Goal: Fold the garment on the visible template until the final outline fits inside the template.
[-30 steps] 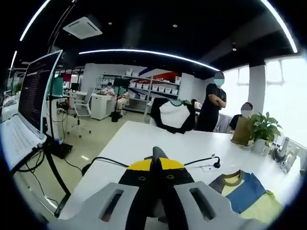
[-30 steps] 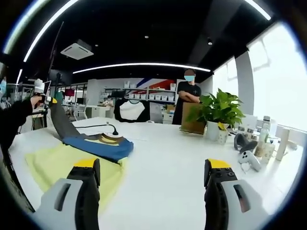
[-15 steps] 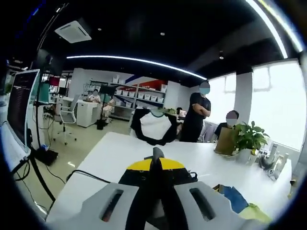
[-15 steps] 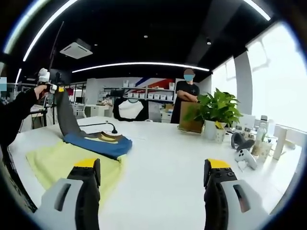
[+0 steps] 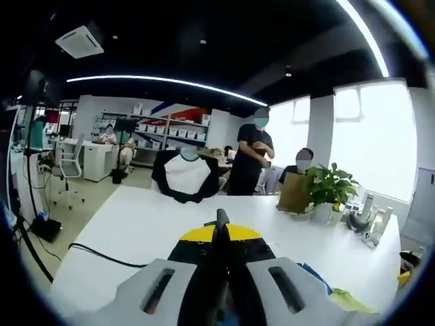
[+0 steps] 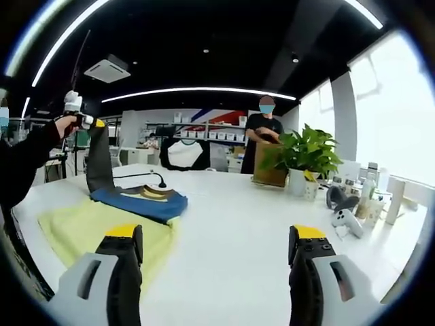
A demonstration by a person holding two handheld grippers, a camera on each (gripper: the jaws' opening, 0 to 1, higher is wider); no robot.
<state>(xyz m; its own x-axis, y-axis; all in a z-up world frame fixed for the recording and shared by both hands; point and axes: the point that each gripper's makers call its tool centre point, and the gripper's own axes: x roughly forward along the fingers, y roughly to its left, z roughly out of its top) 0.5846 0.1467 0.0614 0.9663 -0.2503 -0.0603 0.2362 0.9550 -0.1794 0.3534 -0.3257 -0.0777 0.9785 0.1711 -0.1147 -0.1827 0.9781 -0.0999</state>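
**While the left gripper lifted a sleeve, the right one waited with its jaws wide apart**

While the garment (image 6: 139,201) lay on the white table (image 6: 251,224), most of it sat on the left side of the right gripper view. It was blue with a brown and yellow collar, and it rested on a pale yellow sheet (image 6: 88,231), which I took to be the template. One dark strip of the garment, maybe a sleeve, ran up from the table to the left gripper (image 6: 87,122), which a hand held high on the far left. So the cloth's long line went up and down there, not flat.

The left gripper's (image 5: 221,234) jaws were pressed together in its own view, and dark cloth sat between them. The right gripper (image 6: 212,255) had its jaws spread wide with nothing between them. It hung over bare table, to the right of the garment and well apart from it. The left gripper was much nearer to the cloth. I thought the next move would be to lay that strip down across the body.

The near edge of the yellow sheet was cut off by the right gripper's left jaw. In the left gripper view, only a small blue and yellow bit (image 5: 326,288) peeked out low on the right. I could not tell how much of the garment was already folded.
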